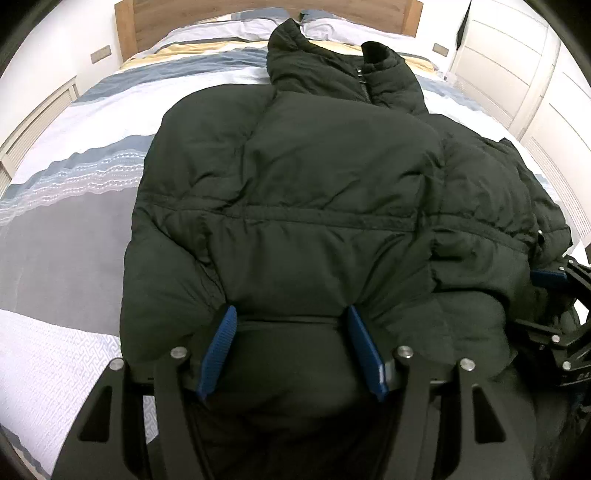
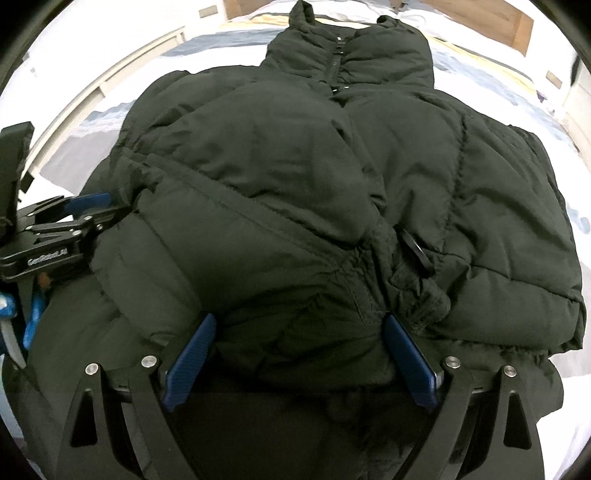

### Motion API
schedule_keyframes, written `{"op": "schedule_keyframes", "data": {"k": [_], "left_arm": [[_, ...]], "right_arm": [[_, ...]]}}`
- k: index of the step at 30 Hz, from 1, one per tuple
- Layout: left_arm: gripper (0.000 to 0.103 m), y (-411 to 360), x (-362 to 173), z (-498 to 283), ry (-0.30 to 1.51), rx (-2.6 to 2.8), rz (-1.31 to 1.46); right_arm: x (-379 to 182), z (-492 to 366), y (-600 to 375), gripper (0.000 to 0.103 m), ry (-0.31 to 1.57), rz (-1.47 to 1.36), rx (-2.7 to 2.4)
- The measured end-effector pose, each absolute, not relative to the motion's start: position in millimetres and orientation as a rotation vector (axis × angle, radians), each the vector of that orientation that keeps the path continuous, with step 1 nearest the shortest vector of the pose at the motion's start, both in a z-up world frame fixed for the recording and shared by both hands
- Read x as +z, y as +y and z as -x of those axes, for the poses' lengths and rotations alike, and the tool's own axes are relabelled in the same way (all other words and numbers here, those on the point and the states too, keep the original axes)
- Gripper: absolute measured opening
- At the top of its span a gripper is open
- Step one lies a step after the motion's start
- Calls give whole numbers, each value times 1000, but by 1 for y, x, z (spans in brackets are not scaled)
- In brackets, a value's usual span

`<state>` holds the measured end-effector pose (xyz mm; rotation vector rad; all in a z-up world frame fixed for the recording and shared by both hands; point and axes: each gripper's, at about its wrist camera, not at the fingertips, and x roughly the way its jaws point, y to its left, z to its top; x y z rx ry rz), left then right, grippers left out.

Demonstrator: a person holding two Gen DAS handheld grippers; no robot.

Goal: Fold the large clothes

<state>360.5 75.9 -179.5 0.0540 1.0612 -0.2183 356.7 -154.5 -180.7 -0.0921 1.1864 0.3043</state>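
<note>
A black puffer jacket [image 1: 314,177] lies on the bed, collar [image 1: 332,55] toward the headboard, its sides folded in over the front. My left gripper [image 1: 291,325] grips the near hem, the padded fold bulging between its blue pads [image 1: 221,339] and puckering at both; the jaws stand half apart. In the right wrist view the jacket [image 2: 295,166] fills the frame, zip [image 2: 334,62] at the top. My right gripper [image 2: 299,328] stands wide over the near edge, beside a bunched cuff [image 2: 417,291]; fabric lies loosely between its pads [image 2: 192,350]. The left gripper [image 2: 92,210] shows at the jacket's left side.
The bed [image 1: 74,258] has a striped grey, blue and white cover. A wooden headboard [image 1: 147,22] and pillows are at the far end. White wardrobe doors [image 1: 517,55] stand to the right. The right gripper [image 1: 550,277] shows at the jacket's right edge.
</note>
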Motion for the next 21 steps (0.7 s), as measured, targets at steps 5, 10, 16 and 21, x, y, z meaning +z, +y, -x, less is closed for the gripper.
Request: {"op": "schedule_keyframes", "data": {"k": [5, 10, 16, 21], "left_arm": [[61, 79, -176, -367, 1100, -232, -37], [61, 101, -150, -377, 1115, -257, 39], [61, 126, -113, -423, 1061, -232, 48], [61, 131, -101, -491, 1036, -239, 133]], "right_arm": [[-169, -352, -163, 91, 1203, 108, 354], [-149, -355, -192, 91, 1210, 114, 351], [-119, -380, -250, 91, 1152, 57, 284], [-113, -440, -274, 91, 1101, 25, 241]]}}
